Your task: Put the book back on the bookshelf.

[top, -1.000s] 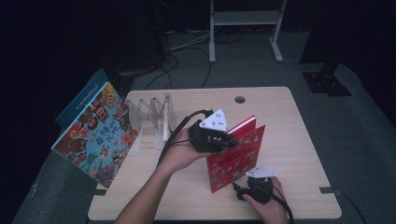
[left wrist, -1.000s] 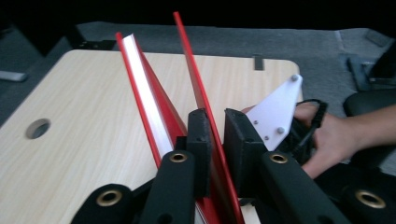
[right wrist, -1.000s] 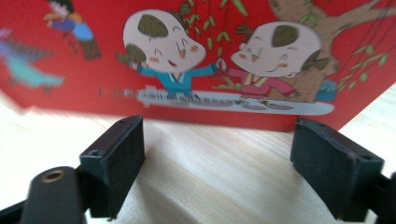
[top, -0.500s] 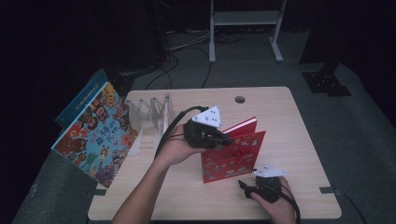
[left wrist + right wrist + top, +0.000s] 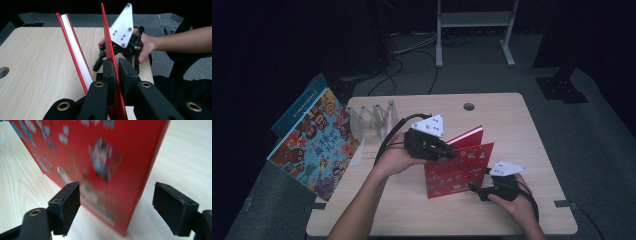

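A red picture book (image 5: 459,172) stands upright on the wooden table (image 5: 522,130), its front cover swung away from the page block (image 5: 75,50). My left gripper (image 5: 452,154) is shut on the top edge of that cover (image 5: 106,37), one jaw on each face. My right gripper (image 5: 474,189) sits low on the table at the cover's lower right corner. It is open, and the cover's printed face (image 5: 100,157) and free edge stand between its wide-apart jaws (image 5: 116,205) without touching them. The left gripper view also shows the right gripper (image 5: 100,62) beyond the cover.
A large colourful picture book (image 5: 314,145) leans at the table's left edge with a blue book (image 5: 299,102) behind it. A clear slotted book rack (image 5: 372,117) stands at the back left. A cable hole (image 5: 469,106) is near the far edge.
My left gripper has shifted a little left with the cover, which now faces the camera more squarely. My right gripper has drifted right and slightly farther up the table.
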Tool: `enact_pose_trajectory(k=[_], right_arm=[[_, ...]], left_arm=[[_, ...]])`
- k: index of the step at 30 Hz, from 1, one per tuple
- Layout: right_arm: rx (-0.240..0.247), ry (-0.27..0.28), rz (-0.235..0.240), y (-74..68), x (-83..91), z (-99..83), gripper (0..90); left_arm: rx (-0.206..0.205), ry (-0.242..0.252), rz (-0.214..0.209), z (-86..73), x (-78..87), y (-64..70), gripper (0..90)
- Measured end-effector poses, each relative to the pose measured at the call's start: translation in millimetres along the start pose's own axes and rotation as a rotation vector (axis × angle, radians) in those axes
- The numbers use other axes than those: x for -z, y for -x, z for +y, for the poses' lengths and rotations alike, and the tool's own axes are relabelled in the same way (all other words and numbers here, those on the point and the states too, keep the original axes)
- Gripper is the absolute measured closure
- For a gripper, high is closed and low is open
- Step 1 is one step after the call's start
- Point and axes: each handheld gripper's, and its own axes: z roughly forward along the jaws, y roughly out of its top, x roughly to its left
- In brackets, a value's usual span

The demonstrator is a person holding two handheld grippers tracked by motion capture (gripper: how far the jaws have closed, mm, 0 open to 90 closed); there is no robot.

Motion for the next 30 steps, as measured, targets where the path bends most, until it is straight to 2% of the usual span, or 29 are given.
enact_pose_trajectory(k=[1, 4, 7, 11, 15, 19, 21, 22, 23, 26, 28, 29, 30], right_arm=[[0.010, 0.005, 0.018, 2.5, -0.3, 4.9, 16.6], [0.021, 0.002, 0.043, 4.1, -2.4, 9.3, 14.0], [0.028, -0.005, 0.069, 1.5, -6.7, 10.3, 15.8], [0.055, -0.022, 0.062, -4.5, -9.4, 9.9, 18.6], [0.055, -0.023, 0.061, -6.7, -8.5, 10.7, 20.2], [0.052, -0.028, 0.054, -8.4, -8.3, 10.6, 20.8], [0.053, -0.036, 0.039, -11.1, -8.6, 9.3, 21.3], [0.053, -0.036, 0.039, -11.1, -8.6, 9.3, 21.3], [0.058, -0.027, 0.028, -11.3, -7.5, 8.0, 22.6], [0.047, -0.016, 0.018, -9.3, -4.6, 5.6, 22.8], [0.036, -0.010, 0.013, -6.2, -0.2, 2.9, 22.8], [0.033, -0.003, 0.009, -3.2, 4.2, 0.9, 22.8], [0.033, -0.003, 0.009, -3.2, 4.2, 0.9, 22.8]], left_arm=[[-0.006, -0.003, -0.005, 0.5, -0.2, 0.3, 83.5], [-0.007, -0.002, -0.019, 0.9, -1.1, 1.1, 82.6], [-0.014, -0.003, -0.028, 1.3, -1.5, 1.7, 81.6], [-0.007, -0.010, -0.038, 0.5, 0.1, 1.6, 76.4], [-0.014, -0.011, -0.030, -0.4, 0.0, 2.6, 71.8], [-0.025, -0.015, -0.019, 0.4, -1.0, 3.7, 74.4], [-0.060, -0.040, 0.010, 1.7, -0.7, 4.3, 79.6], [-0.060, -0.040, 0.010, 1.7, -0.7, 4.3, 81.7], [-0.079, -0.045, 0.017, 0.8, 0.8, 2.1, 82.8], [-0.073, -0.041, 0.021, -1.1, 2.8, -1.7, 83.1], [-0.066, -0.034, 0.006, -3.5, 5.5, -5.9, 83.3], [-0.065, -0.029, -0.019, -5.7, 8.2, -9.4, 83.3], [-0.065, -0.029, -0.019, -5.7, 8.2, -9.4, 83.4]])
